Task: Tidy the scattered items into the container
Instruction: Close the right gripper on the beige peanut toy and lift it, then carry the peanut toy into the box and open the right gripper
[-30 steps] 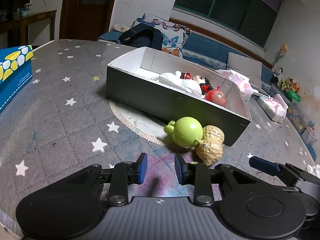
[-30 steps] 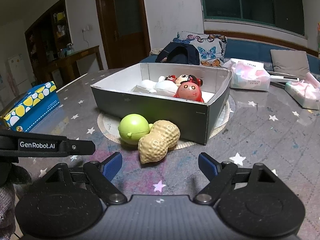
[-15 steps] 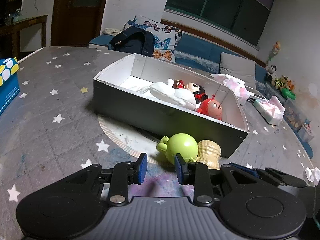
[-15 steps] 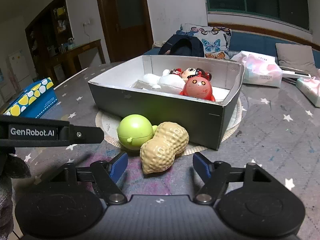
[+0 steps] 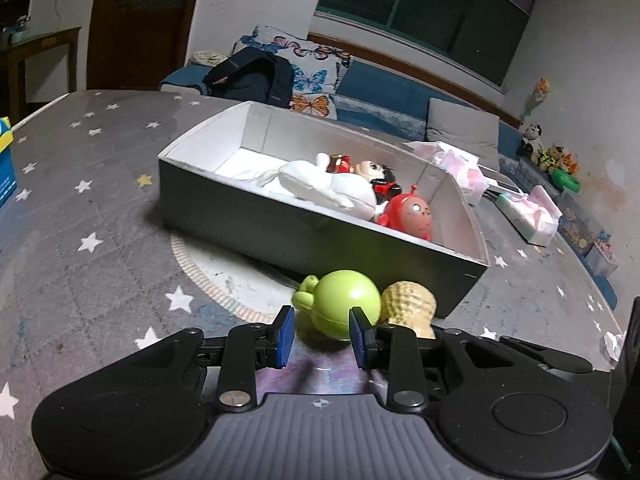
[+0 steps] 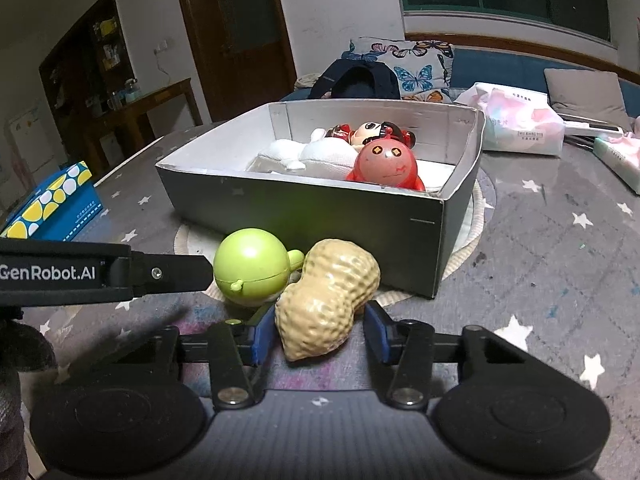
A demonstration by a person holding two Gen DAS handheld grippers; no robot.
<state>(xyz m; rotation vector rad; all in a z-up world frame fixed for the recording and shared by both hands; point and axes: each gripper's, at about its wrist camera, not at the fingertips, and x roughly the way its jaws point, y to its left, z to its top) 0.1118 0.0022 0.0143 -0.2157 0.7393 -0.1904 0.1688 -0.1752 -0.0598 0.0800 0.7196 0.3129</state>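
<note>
On the star-print surface (image 5: 88, 208), just in front of the gray box (image 5: 280, 232), green round toy (image 5: 346, 308) bracketed by open left tool (image 5: 322, 336), peanut toy (image 6: 326, 300) bracketed by open right tool (image 6: 316, 330), neither gripped, toys touching.

Glossy smooth plastic: green ball toy (image 6: 251, 266), red round figure (image 6: 385, 165). Peanut toy (image 6: 327, 298): matt, pitted shell. Box (image 6: 304, 210): matt cardboard, white inside. Tablecloth (image 6: 560, 264): soft-sheen grey, star-printed. Gripper pads (image 5: 285, 334): matt blue
</note>
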